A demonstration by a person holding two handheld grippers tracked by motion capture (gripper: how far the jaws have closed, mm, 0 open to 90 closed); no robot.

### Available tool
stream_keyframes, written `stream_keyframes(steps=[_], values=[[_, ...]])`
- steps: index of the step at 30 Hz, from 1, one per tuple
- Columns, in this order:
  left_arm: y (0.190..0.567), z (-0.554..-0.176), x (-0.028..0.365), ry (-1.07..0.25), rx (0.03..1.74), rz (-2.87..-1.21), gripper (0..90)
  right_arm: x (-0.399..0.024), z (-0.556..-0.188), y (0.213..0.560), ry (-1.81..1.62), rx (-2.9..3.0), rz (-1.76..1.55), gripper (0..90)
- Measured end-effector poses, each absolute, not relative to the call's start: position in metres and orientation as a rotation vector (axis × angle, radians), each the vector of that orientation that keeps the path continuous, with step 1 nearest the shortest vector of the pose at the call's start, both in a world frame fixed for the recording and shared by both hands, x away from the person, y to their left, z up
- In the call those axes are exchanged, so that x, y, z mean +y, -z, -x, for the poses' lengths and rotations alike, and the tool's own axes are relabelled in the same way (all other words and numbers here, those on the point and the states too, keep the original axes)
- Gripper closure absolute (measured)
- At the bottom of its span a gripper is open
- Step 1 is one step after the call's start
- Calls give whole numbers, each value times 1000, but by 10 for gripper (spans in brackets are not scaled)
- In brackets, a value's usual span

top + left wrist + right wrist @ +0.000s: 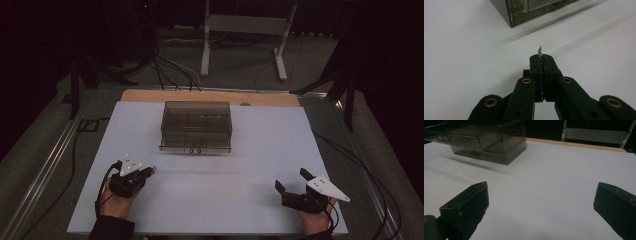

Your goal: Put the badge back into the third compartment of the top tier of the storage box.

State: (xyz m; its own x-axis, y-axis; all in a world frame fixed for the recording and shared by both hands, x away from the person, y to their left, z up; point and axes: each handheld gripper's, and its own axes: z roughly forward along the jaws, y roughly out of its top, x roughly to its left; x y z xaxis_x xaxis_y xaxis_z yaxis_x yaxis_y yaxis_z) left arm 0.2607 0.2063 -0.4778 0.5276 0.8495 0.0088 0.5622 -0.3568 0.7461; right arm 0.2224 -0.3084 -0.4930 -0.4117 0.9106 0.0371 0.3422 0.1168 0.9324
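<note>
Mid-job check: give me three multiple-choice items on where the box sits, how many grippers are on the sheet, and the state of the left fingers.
1. Where is the smoky clear box?
A. far middle of the white sheet
B. beside the right gripper
C. on the floor

2. How many grippers are over the sheet?
A. one
B. two
C. three

3. The left gripper is
A. wide open
B. shut on a small chain
C. clamped on the box

Key: A, it stands far from both hands; B, the left and the right gripper; C is wrong, B: fingers pinch a thin beaded piece.
</note>
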Motion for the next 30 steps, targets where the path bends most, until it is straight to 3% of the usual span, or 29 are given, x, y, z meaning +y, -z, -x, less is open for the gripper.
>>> stream_keyframes(steps=[30], values=[[460, -266, 197, -539, 1101, -2034, 894, -309, -222, 493, -1287, 1829, -1217, 1]])
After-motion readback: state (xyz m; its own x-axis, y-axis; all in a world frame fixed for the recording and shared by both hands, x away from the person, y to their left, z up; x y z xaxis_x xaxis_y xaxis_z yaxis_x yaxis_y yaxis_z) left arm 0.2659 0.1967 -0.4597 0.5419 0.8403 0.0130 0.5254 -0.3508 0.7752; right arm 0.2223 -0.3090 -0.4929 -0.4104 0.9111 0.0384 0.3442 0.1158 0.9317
